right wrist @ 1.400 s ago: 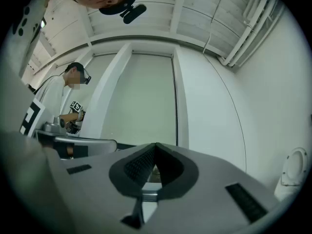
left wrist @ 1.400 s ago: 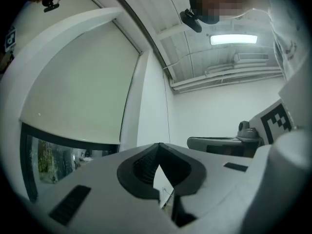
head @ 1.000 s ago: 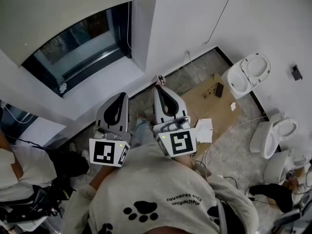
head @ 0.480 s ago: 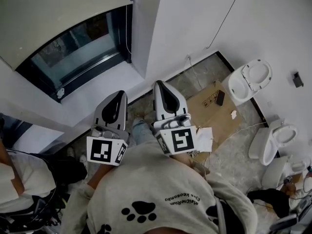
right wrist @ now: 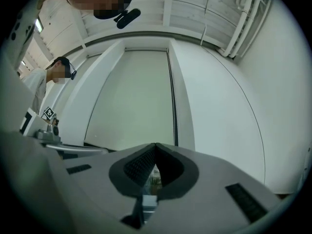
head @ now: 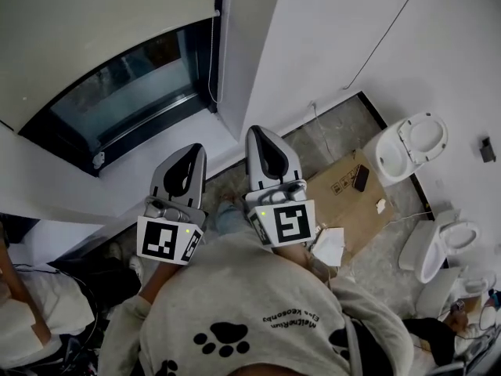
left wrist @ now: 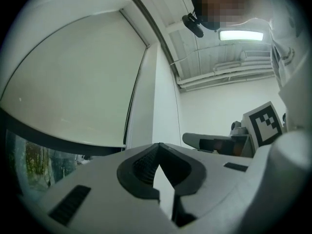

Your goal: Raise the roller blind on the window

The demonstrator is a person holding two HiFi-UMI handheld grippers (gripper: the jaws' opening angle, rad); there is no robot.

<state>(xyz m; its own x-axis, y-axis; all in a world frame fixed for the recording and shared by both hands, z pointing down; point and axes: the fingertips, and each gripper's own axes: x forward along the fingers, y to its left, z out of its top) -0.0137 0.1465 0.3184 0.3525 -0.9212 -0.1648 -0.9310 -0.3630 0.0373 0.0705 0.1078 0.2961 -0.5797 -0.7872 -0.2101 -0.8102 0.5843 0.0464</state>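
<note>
The cream roller blind (head: 94, 30) covers the upper part of the window; dark glass (head: 125, 92) shows below its bottom bar. A thin cord (head: 214, 45) hangs along the window's right edge. My left gripper (head: 190, 150) and right gripper (head: 259, 133) are side by side in front of the sill, both shut and empty, short of the window. In the left gripper view the shut gripper (left wrist: 158, 145) faces the blind (left wrist: 73, 91) and cord (left wrist: 134, 101). In the right gripper view the shut gripper (right wrist: 155, 145) faces the blind (right wrist: 131, 96), with the cord (right wrist: 172, 96) at its right.
A white sill (head: 168, 151) runs under the window. On the floor to the right lie flat cardboard (head: 348, 190), a white sheet (head: 329, 245) and cables. Toilets (head: 411, 139) (head: 438, 237) stand along the right wall. Another person (head: 19, 304) sits at the lower left.
Both grippers have moved together toward the window, staying shut. The window now looks larger, and the toilets and cardboard have slid right and down in the head view.
</note>
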